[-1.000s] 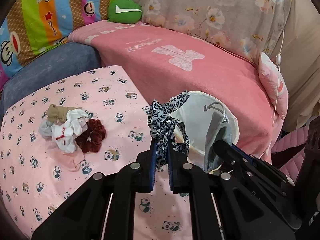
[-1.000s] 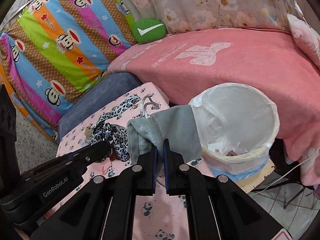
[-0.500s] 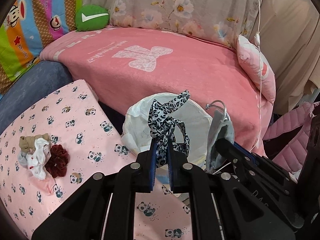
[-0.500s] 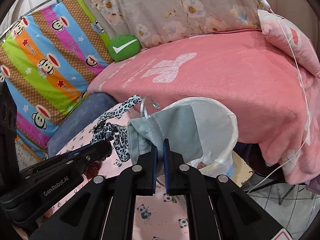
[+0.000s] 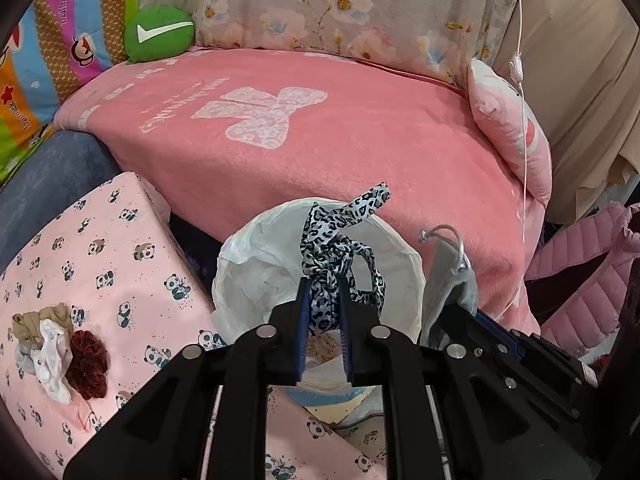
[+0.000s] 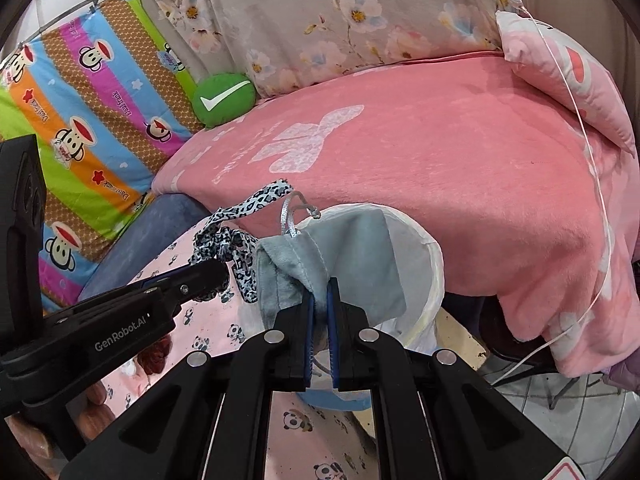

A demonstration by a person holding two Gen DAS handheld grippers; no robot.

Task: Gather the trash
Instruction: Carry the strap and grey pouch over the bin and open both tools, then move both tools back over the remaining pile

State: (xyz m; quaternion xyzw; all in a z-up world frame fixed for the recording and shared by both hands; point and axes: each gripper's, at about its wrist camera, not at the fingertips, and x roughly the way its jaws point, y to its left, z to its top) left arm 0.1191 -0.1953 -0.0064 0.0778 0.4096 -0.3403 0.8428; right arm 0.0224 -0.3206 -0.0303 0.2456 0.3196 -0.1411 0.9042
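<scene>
**Two grippers held fabric items over a lined bin**

The left gripper (image 5: 323, 300) hung above the open mouth of a white-lined trash bin (image 5: 256, 256). Between its blue pads sat a leopard-print hair tie (image 5: 332, 252), its knotted loops standing up past the fingertips. The jaws had just been opening: a narrow gap showed between the pads, and the tie sat loosely in it rather than being squeezed, directly over the bin's opening.

The right gripper (image 6: 319, 300) was pressed together, pinching the edge of a grey plush drawstring pouch (image 6: 344, 256). The pouch draped in front of the bin (image 6: 428, 272) in that view, with its silver cord looped at the top. In the left view the pouch (image 5: 448, 280) hung at the bin's right rim.

The bin stood between a pink panda-print cushion (image 5: 100, 260) and a bed covered by a pink blanket (image 5: 320, 140). On the cushion, well apart from the bin, lay a small heap of scrunchies (image 5: 60, 344): beige, white and dark red, touching one another. A round green pillow with a white tick (image 5: 160, 34) rested at the far edge of the blanket, against a striped cartoon-monkey cloth (image 6: 80, 112). A pink pillow (image 5: 508, 128) lay at the blanket's right end.
</scene>
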